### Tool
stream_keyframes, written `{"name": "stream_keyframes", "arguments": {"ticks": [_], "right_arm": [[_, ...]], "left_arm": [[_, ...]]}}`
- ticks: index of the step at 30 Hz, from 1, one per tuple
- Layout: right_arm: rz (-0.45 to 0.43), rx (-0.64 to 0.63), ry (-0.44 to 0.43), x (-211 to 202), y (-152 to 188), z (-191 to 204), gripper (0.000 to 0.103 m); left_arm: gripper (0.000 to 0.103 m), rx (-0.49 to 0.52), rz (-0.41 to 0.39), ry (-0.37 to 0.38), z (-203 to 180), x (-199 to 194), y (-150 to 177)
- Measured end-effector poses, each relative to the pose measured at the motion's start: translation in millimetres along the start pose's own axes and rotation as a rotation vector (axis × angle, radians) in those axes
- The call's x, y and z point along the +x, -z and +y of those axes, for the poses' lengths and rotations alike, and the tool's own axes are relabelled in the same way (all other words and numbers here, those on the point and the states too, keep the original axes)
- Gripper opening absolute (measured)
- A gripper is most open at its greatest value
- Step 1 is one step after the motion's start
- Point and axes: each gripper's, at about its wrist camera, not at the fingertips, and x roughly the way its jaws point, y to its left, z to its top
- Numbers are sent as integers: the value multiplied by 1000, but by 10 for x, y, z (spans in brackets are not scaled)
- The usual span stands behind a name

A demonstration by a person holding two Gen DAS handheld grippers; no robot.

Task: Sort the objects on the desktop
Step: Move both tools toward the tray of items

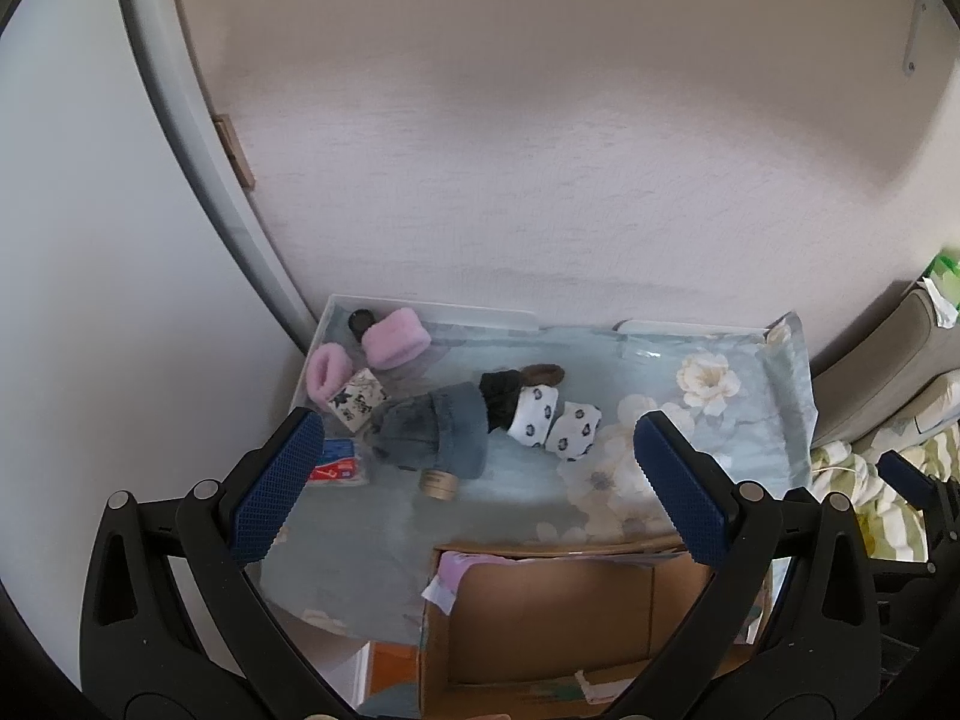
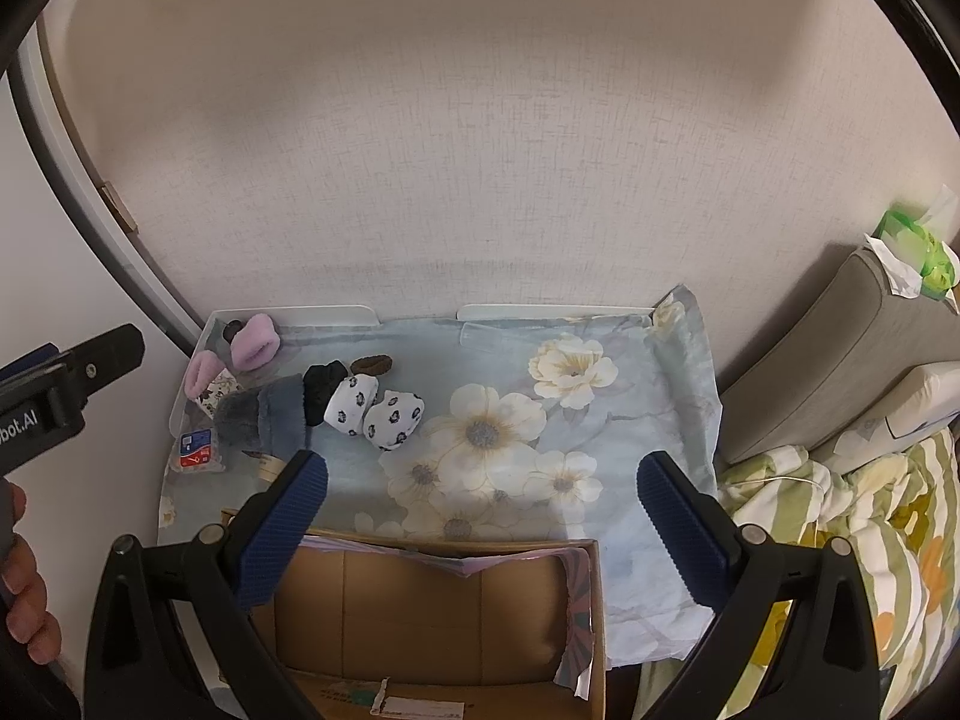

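Cardboard box (image 2: 420, 606) open, upright, near edge. Beyond it, far-left: grey-blue fuzzy hat (image 1: 435, 432) on its side, touching black sock (image 1: 501, 399) and two white patterned sock rolls (image 1: 555, 420); pink rolls (image 1: 393, 339) farthest back.

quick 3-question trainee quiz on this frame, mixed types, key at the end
1. True or false: the cardboard box at the near edge of the table holds the two white patterned socks.
2. Multiple choice: what lies in the far left corner of the flowered cloth? A) pink fuzzy rolls B) a tissue pack C) a cup
3. Fill in: both the left claw and the right claw are ____ and grip nothing.

Key: 1 false, the socks lie on the cloth beside the grey-blue fuzzy item; 2 A; 3 open.
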Motion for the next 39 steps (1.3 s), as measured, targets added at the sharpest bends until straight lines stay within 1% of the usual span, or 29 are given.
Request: {"name": "stream_keyframes", "arguments": {"ticks": [4,10,13,14,17,19,20,22,23,24,29,32,36,39], "right_arm": [[6,13,-3,25,-9,-5,103],[0,21,-3,23,-13,-6,103],[-20,8,-6,12,-37,18,103],[-30,-5,-10,9,-55,34,103],[-59,-72,-18,14,-111,135,103],[-60,-122,-25,66,-156,236,103],[-53,-107,-9,105,-178,280,103],[-31,-144,-41,216,-246,361,103],[-20,-144,-44,276,-276,389,103],[-2,-172,-55,370,-327,426,103],[54,-267,-96,741,-435,548,103],[104,-337,-133,1059,-444,617,103],[193,-429,-161,1586,-354,684,103],[272,-445,-179,1923,-275,695,103]], "left_arm": [[103,-39,-22,29,83,-46,-26],[103,-68,-57,24,245,-94,-106],[103,-85,-98,-29,459,-150,-155],[103,-98,-109,-52,585,-158,-168],[103,-153,-108,-73,918,-116,-146],[103,-181,-87,-83,1079,-49,-100],[103,-196,-66,-88,1181,22,-54],[103,-217,-35,-92,1303,147,35],[103,-226,-22,-85,1356,213,91],[103,-234,-9,-87,1406,282,168],[103,-224,51,-135,1526,711,502],[102,-212,76,-134,1575,1008,669],[102,-202,119,-136,1611,1417,837],[102,-213,172,-135,1645,1754,942]]}}
